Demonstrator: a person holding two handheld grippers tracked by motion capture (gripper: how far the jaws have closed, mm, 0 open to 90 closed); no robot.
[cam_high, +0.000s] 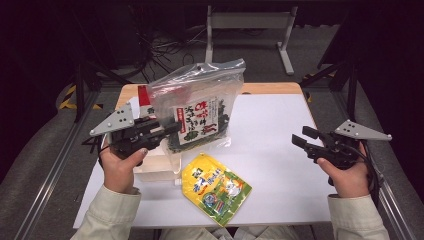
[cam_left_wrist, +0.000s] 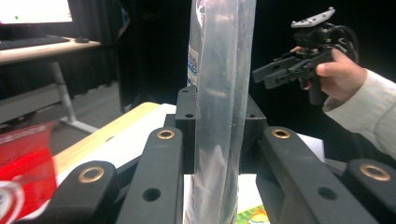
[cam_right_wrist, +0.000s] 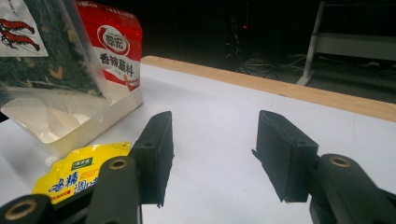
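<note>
My left hand holds the left gripper roughly level above the table, pointing toward the middle, jaws clamped on a clear plastic bag that stands upright between them. My right hand holds the right gripper well apart on the other side, pointing inward at the left one, jaws parted with nothing between them. Both forearms come in from the near edge, pale sleeves down to the wrists.

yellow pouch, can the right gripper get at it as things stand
Probably yes: the right gripper is open and holds nothing, and bare white table lies between it and the yellow pouch.
</note>
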